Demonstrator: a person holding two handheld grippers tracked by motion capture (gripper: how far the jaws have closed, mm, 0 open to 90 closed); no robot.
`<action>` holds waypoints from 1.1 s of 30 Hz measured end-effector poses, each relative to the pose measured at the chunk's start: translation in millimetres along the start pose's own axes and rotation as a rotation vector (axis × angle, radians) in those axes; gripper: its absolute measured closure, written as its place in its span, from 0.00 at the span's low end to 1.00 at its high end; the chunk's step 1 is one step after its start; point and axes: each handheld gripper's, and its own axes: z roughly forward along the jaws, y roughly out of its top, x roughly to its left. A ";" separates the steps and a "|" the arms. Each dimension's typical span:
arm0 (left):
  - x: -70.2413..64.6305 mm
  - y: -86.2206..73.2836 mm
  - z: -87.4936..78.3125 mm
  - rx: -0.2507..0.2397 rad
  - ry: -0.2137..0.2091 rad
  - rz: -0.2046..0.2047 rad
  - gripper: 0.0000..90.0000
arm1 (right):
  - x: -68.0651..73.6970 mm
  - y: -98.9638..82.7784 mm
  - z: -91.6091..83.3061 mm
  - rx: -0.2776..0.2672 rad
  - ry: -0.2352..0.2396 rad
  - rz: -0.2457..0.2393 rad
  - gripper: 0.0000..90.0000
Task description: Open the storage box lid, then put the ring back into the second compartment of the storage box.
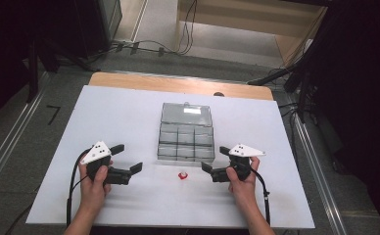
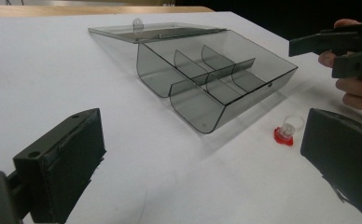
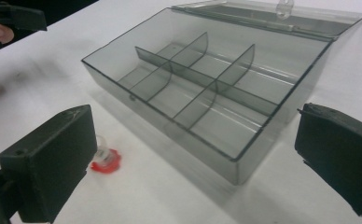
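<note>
No legible text or labels anywhere.

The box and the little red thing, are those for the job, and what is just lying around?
For the job:
clear box, lid open, compartments empty
small red piece, on the table in front of the box
left tool and right tool, both open

Just lying about:
cables on the floor
wooden board under the white sheet

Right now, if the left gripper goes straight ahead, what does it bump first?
Probably the small red piece on the table. The open left gripper points about that way; the box lies just beyond. Depth is unclear.
</note>
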 end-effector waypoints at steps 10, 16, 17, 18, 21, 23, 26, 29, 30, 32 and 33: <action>0.1 -9.0 -14.0 0.024 0.036 0.027 0.00 | 27.1 1.2 0.9 0.018 0.041 -0.051 0.00; -1.1 -13.7 -17.9 0.039 0.031 0.036 0.00 | 30.8 0.7 3.7 0.038 0.053 -0.058 0.00; -0.9 -14.2 -19.1 0.040 0.029 0.034 0.00 | 31.4 0.4 4.1 0.044 0.058 -0.061 0.00; -0.5 -14.8 -20.3 0.037 0.023 0.031 0.00 | 32.3 0.3 4.7 0.046 0.062 -0.063 0.00; 0.1 -16.4 -24.7 0.035 0.025 0.031 0.00 | 35.6 1.1 5.2 0.055 0.069 -0.080 0.00; 1.0 -18.0 -27.6 0.032 0.022 0.031 0.00 | 38.3 2.0 5.6 0.059 0.078 -0.090 0.00; 2.1 -20.1 -32.9 0.031 0.023 0.027 0.00 | 43.2 3.2 7.0 0.072 0.084 -0.102 0.00; 3.0 -22.2 -37.8 0.026 0.024 0.026 0.00 | 47.9 4.4 9.6 0.082 0.098 -0.115 0.00; 3.3 -22.9 -39.3 0.027 0.026 0.025 0.00 | 49.5 4.6 11.0 0.084 0.104 -0.122 0.00; 4.4 -23.8 -41.0 0.026 0.026 0.023 0.00 | 53.3 4.8 13.5 0.094 0.110 -0.127 0.00; 4.8 -23.9 -41.0 0.021 0.026 0.016 0.00 | 55.2 4.6 14.9 0.092 0.116 -0.127 0.00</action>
